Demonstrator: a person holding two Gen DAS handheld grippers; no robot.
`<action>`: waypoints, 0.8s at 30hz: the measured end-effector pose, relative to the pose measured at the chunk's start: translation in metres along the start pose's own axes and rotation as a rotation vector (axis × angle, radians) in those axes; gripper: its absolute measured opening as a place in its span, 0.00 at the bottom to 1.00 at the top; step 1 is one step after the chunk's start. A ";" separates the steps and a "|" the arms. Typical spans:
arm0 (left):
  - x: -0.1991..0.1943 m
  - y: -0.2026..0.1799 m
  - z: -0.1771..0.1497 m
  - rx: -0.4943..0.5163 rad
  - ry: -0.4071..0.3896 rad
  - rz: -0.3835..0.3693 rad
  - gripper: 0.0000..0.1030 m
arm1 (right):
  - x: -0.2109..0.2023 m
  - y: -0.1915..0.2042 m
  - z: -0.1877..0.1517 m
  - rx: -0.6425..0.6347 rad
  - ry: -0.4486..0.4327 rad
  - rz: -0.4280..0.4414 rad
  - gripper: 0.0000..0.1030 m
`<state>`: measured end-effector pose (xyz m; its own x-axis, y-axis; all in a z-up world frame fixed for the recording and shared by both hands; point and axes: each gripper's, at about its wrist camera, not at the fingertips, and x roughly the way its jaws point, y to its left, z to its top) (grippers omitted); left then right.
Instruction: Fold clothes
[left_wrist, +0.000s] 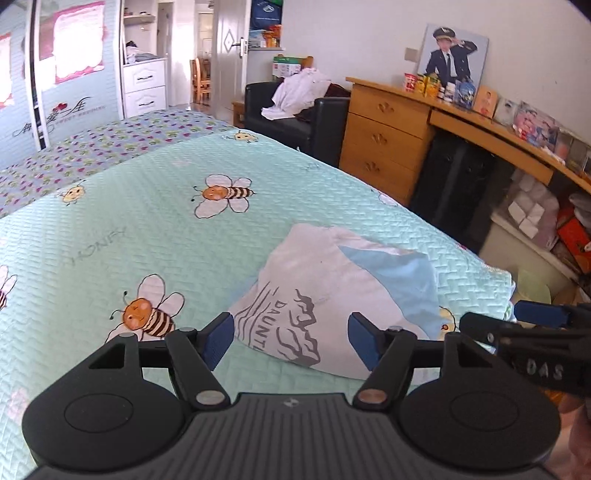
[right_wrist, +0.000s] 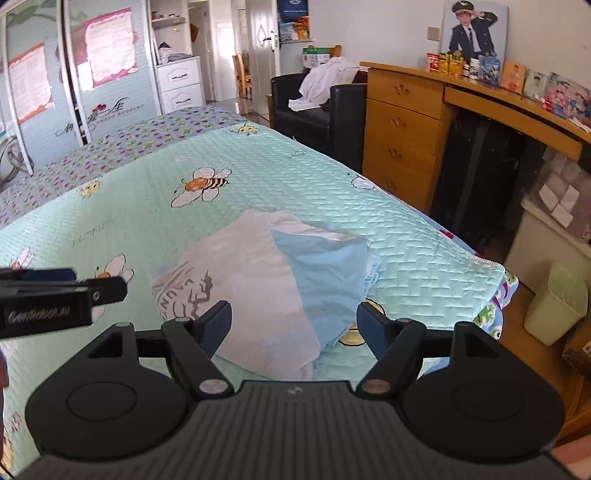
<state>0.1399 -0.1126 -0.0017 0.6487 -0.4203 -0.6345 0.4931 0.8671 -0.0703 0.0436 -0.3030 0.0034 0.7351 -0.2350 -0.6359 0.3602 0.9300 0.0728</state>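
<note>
Your left tool (left_wrist: 291, 341) stands with its jaws apart and nothing between the pads; your right tool (right_wrist: 293, 330) is likewise spread wide and empty. No earlier view is supplied, so treat both simply as released. Both tools hover above the garment, angled downward, not touching it. The garment (right_wrist: 255, 291), a white shirt with a grey printed motif and a pale blue panel, lies in a compact folded bundle on the bed (left_wrist: 147, 229), near the right edge toward the near right corner. Judged from this, the fold is set down and the step in hand is release and withdrawal. The next move calls for checking the bundle's edges, then either squaring the blue panel or fetching another item.
</note>
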 end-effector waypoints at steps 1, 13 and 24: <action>-0.004 0.000 -0.001 -0.001 -0.002 0.010 0.69 | -0.001 0.001 0.002 0.008 0.000 -0.002 0.73; -0.033 -0.008 -0.006 0.008 -0.019 0.041 0.69 | -0.020 0.019 -0.001 -0.018 -0.028 0.024 0.73; -0.034 -0.014 -0.007 0.008 -0.015 0.036 0.69 | -0.023 0.021 -0.006 -0.021 -0.036 0.043 0.73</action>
<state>0.1061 -0.1087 0.0154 0.6749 -0.3930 -0.6246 0.4738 0.8797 -0.0415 0.0308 -0.2762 0.0153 0.7703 -0.2041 -0.6041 0.3157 0.9452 0.0833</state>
